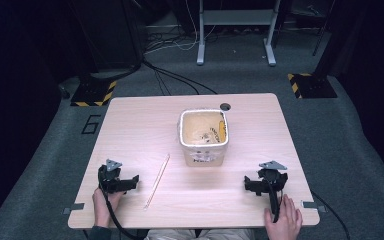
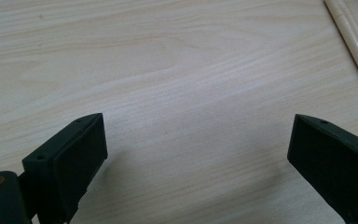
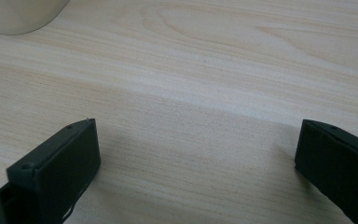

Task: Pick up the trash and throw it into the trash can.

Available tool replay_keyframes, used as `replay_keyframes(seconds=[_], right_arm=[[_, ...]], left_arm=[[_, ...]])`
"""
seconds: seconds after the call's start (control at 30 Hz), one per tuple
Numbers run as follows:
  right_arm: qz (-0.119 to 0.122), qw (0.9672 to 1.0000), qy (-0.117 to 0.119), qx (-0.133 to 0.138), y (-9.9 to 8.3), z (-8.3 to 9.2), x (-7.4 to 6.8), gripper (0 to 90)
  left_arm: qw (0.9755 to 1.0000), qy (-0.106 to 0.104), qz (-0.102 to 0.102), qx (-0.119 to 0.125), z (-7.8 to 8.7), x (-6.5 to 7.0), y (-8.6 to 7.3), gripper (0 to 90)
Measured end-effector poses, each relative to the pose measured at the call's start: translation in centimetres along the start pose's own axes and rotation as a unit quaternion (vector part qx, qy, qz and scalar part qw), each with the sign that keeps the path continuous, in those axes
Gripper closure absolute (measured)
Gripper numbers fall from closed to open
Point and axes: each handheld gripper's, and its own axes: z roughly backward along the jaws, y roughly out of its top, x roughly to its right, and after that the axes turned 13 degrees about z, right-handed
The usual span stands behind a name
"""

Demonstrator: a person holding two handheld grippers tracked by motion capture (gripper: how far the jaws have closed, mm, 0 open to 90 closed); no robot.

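Lab or test room: hazard-striped floor plates (image 1: 94, 93), loose cables (image 1: 170, 47), grey carpet (image 1: 55, 145), metal stand (image 1: 235, 30)

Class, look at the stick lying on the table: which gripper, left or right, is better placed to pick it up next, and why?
Left. The left gripper rests just beside the stick, jaws open and empty. The right gripper lies beyond the tub, farther off.

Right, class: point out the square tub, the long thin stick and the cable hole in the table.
square tub (image 1: 204, 155), high view, front wall near the label.
long thin stick (image 1: 157, 180), high view, middle of its length.
cable hole (image 1: 225, 106), high view, its dark centre.
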Motion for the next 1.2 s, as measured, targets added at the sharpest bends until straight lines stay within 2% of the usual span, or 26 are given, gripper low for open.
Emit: replay_keyframes(seconds=[0.07,0.3,0.43,0.9,1.2], right_arm=[[0.000,1.0000,0.000,0.000,0.0,0.0,0.0,0.0],[0.000,1.0000,0.000,0.000,0.0,0.0,0.0,0.0],[0.000,1.0000,0.000,0.000,0.0,0.0,0.0,0.0],[0.000,1.0000,0.000,0.000,0.0,0.0,0.0,0.0],[0.000,1.0000,0.000,0.000,0.0,0.0,0.0,0.0]], left_arm=[[1.0000,0.000,-0.001,0.000,0.0,0.3,0.0,4.4],[0.9997,-0.021,-0.003,0.008,0.1,0.8,0.2,4.8],[0.9995,-0.029,-0.007,0.003,0.1,1.1,0.3,5.1],[0.9990,-0.042,-0.019,-0.003,-0.1,2.3,0.3,5.6],[0.9981,-0.053,-0.031,-0.007,-0.5,3.6,0.4,6.4]])
